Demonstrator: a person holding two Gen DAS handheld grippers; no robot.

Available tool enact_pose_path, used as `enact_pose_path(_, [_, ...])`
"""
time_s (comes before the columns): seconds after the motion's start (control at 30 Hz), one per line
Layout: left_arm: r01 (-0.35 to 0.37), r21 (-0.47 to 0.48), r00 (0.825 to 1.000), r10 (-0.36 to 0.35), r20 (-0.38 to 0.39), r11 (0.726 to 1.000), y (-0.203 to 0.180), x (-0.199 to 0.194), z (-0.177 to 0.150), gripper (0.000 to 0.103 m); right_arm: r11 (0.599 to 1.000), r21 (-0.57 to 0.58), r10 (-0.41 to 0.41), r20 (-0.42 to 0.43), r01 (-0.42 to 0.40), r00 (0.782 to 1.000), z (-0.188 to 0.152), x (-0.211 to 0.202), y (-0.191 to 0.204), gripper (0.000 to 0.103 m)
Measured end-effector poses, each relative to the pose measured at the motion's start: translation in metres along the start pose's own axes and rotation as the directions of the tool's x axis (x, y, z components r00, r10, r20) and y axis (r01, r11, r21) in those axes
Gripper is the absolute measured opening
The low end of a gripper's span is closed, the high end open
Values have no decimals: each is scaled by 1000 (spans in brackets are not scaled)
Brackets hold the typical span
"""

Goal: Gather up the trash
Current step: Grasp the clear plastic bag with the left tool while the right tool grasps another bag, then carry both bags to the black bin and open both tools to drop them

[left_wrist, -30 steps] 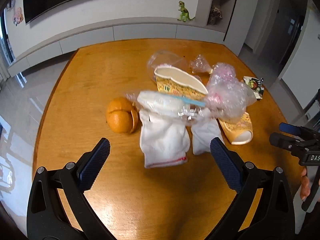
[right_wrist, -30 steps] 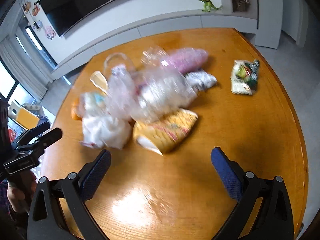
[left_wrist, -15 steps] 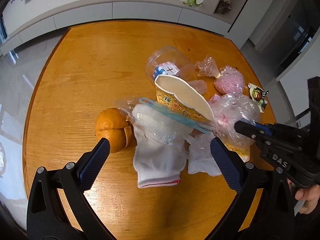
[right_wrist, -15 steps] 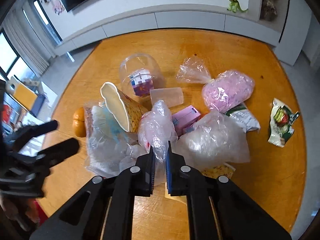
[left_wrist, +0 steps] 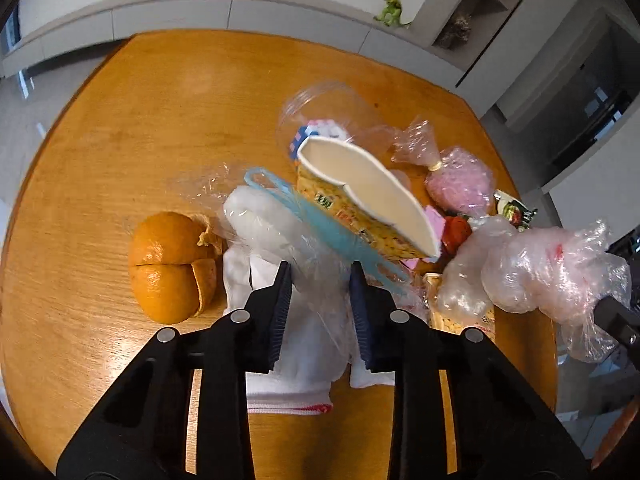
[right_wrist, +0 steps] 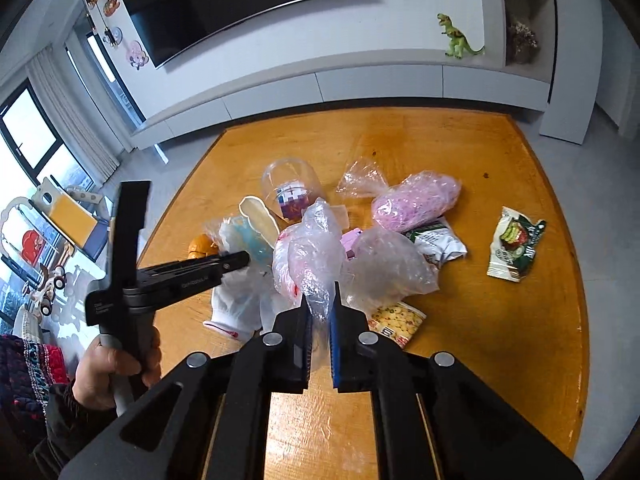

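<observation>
A pile of trash lies on the wooden table point(left_wrist: 120, 120). My left gripper point(left_wrist: 320, 278) points down at it. Its jaws are closing, and the film of a clear zip bag point(left_wrist: 264, 220) with a blue strip is bunched between the pads. In the right wrist view the left gripper point(right_wrist: 240, 258) reaches in from the left, held by a hand point(right_wrist: 112, 364). My right gripper point(right_wrist: 320, 300) is shut on a crumpled clear plastic bag point(right_wrist: 316, 248) and holds it above the pile. The left wrist view shows that same bag point(left_wrist: 552, 268) hanging at the right.
Around the zip bag lie orange peel point(left_wrist: 172, 264), white gloves point(left_wrist: 296, 352), a tilted paper noodle cup point(left_wrist: 360, 192), a clear dome point(left_wrist: 320, 108) and a pink-filled bag point(left_wrist: 460, 180). A snack wrapper point(right_wrist: 516, 244) lies apart to the right. A flattened yellow cup point(right_wrist: 396, 320) sits near the front.
My left jaws went from wide open to nearly closed around the zip bag's film. My right gripper shut on the crumpled bag and lifted it off the pile.
</observation>
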State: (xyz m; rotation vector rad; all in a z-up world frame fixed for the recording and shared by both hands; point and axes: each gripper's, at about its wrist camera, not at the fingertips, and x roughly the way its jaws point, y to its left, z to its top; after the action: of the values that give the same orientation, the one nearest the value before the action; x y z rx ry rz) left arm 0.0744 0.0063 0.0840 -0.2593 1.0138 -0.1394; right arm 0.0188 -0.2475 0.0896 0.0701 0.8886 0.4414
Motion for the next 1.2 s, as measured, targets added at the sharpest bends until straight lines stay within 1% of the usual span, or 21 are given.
enact_pose_path(0.07, [-6,61,999,3,48,998,-11,-25,-5,28,1000,3,-5,18,5,1000,-6,-12,-2,8])
enact_pose_path(0.17, [-30,147,994,13,112,989,-31,-66,-18,28,999,27,-23,59,22,998,-22,-41,-11,8])
enact_pose_path(0.23, [-7,206,990,-22,138,979,-48,-87,-28,28,998,43,-43,83,40,996,-36,-60,-19,8])
enact_pose_path(0.3, [1,284,985,-49,163,959,-77,-105,-42,28,995,75,-71,102,63,992,-54,-81,-32,8])
enact_pose_path(0.37, [17,363,981,-86,172,932,-112,-115,-58,28,991,104,-99,114,87,988,-71,-99,-44,8])
enact_pose_path(0.43, [42,446,978,-129,166,894,-151,-119,-79,28,980,150,-152,129,132,980,-98,-125,-63,8])
enact_pose_path(0.5, [68,527,975,-170,146,847,-193,-117,-100,28,966,200,-194,134,166,972,-124,-146,-82,8])
enact_pose_path(0.6, [135,607,968,-234,87,783,-245,-110,-128,28,934,279,-269,135,224,954,-167,-178,-113,8])
enact_pose_path(0.63, [154,630,965,-252,68,761,-262,-107,-136,28,916,316,-301,132,248,944,-187,-192,-126,8])
enact_pose_path(0.67, [175,655,962,-270,47,736,-281,-103,-148,28,905,336,-317,129,260,939,-197,-199,-133,8])
enact_pose_path(0.7, [195,675,958,-287,26,712,-296,-101,-158,28,884,373,-347,122,281,930,-216,-210,-145,8])
enact_pose_path(0.77, [234,717,949,-313,-23,657,-332,-93,-182,28,850,425,-388,107,311,915,-245,-227,-164,8])
enact_pose_path(0.83, [267,752,940,-335,-65,603,-361,-85,-205,28,803,486,-433,81,344,898,-282,-243,-184,8])
enact_pose_path(0.87, [281,771,936,-339,-89,571,-377,-80,-220,28,788,505,-446,71,353,892,-294,-248,-189,8])
enact_pose_path(0.9, [295,785,933,-343,-112,545,-394,-75,-235,28,759,539,-464,54,365,884,-316,-255,-199,8])
enact_pose_path(0.93, [311,796,928,-346,-137,519,-405,-66,-243,28,743,557,-472,44,370,881,-327,-259,-204,8])
enact_pose_path(0.97, [322,812,924,-347,-159,487,-421,-61,-259,28,724,578,-481,32,377,876,-341,-263,-209,8])
enact_pose_path(1.03, [339,830,919,-346,-190,443,-440,-49,-281,28,675,623,-504,0,395,863,-374,-270,-221,8])
enact_pose_path(1.13, [371,844,911,-329,-249,388,-466,-29,-312,28,614,680,-513,-41,400,857,-414,-273,-235,8])
enact_pose_path(1.17, [380,847,908,-323,-265,371,-472,-23,-322,29,600,692,-514,-50,401,856,-422,-274,-242,8])
enact_pose_path(1.2, [378,856,910,-313,-274,352,-481,-18,-334,29,580,708,-515,-64,402,855,-437,-276,-246,8])
